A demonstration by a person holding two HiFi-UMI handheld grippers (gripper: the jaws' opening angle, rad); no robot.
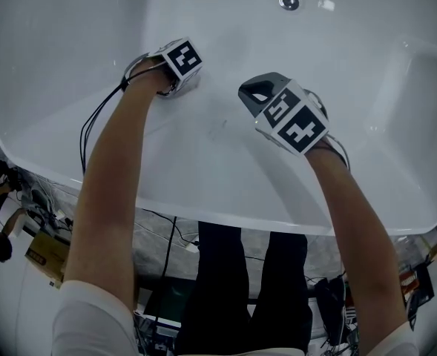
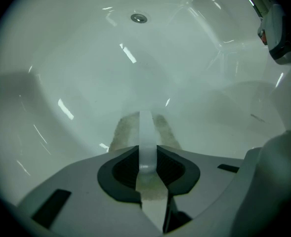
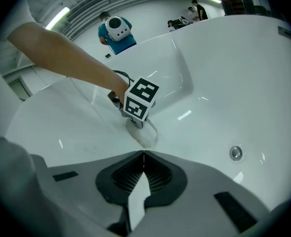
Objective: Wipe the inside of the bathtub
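The white bathtub (image 1: 70,58) fills the head view, its drain (image 1: 288,1) at the far side. My left gripper (image 1: 182,86) is down on the tub's inner wall, shut on a pale wiping cloth (image 2: 123,130) that lies pressed flat against the surface. The right gripper view shows that cloth (image 3: 145,135) bunched under the left gripper (image 3: 135,122) and its marker cube. My right gripper (image 1: 251,91) hovers to the right of it, above the tub floor, apart from the cloth. Its jaws (image 3: 144,154) are shut with nothing between them.
A stepped ledge (image 1: 426,87) is moulded into the tub's right end. The drain (image 3: 235,153) lies right of my right gripper. Cables (image 1: 92,121) trail from the left gripper over the near rim. Boxes and wires (image 1: 44,251) clutter the floor. People (image 3: 114,31) stand beyond the tub.
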